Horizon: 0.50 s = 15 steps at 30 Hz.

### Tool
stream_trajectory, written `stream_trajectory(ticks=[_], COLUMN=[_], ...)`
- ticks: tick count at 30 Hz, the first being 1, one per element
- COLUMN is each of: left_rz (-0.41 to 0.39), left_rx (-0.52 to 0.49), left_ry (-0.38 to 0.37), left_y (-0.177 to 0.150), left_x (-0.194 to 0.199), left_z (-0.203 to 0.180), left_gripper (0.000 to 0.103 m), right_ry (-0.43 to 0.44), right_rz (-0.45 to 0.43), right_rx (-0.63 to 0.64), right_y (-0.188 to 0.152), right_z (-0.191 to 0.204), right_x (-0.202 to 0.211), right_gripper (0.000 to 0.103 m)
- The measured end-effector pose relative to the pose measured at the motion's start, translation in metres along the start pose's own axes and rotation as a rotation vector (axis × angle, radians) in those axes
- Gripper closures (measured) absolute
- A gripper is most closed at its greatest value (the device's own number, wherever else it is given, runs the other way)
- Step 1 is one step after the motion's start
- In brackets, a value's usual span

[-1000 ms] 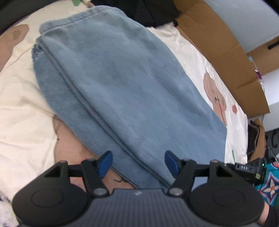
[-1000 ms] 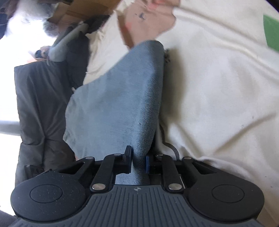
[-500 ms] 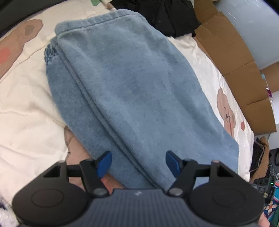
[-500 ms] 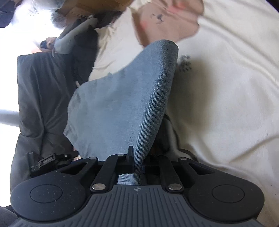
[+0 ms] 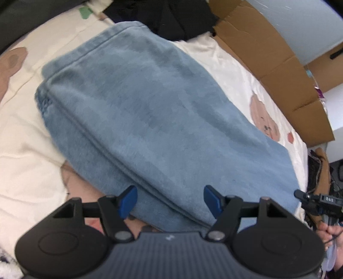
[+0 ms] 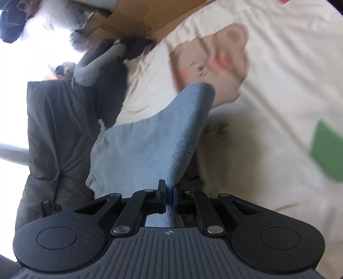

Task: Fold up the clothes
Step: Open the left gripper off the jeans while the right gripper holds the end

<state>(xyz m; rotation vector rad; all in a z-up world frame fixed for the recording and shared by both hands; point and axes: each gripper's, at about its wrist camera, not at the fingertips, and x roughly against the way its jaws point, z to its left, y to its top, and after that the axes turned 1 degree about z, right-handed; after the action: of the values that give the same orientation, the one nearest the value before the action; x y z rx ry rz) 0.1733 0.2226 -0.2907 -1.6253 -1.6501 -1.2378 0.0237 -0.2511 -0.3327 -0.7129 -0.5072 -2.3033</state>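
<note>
Since a second ago the right tool has pinched tighter on the blue denim and raised it, so the bear print on the sheet now shows behind the lifted fold, where earlier the cloth lay lower against the bed. Its jaws are clamped all but together on a narrow ridge of the blue jeans, which rise from the bottom centre of the right wrist view toward the middle, off the cream bedsheet. A dark grey garment hangs at the left of that view.

The left tool hovers with its blue pads spread wide, gripping nothing, above the near edge of the folded jeans, which lie diagonally across the centre of the left wrist view. Beyond them, at upper centre, lies black clothing; a cardboard box runs along the upper right.
</note>
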Motion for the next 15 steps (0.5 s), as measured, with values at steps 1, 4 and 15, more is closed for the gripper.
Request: stream_trajectory(ticks=[1, 4, 15], left_rz=[0.002, 0.013, -0.007], left_rx=[-0.01, -0.035, -0.023], left_ry=[-0.009, -0.023, -0.017], left_y=[0.0, 0.001, 0.004], left_x=[0.0, -0.001, 0.005], left_z=[-0.001, -0.002, 0.0], left_gripper=[0.032, 0.032, 0.032], right_ry=[-0.006, -0.016, 0.015], right_rz=[-0.006, -0.026, -0.02], right_rx=[-0.005, -0.016, -0.139], right_y=[0.003, 0.005, 0.004], right_z=[-0.004, -0.013, -0.06], right_x=[0.005, 0.017, 0.003], right_gripper=[0.1, 0.103, 0.076])
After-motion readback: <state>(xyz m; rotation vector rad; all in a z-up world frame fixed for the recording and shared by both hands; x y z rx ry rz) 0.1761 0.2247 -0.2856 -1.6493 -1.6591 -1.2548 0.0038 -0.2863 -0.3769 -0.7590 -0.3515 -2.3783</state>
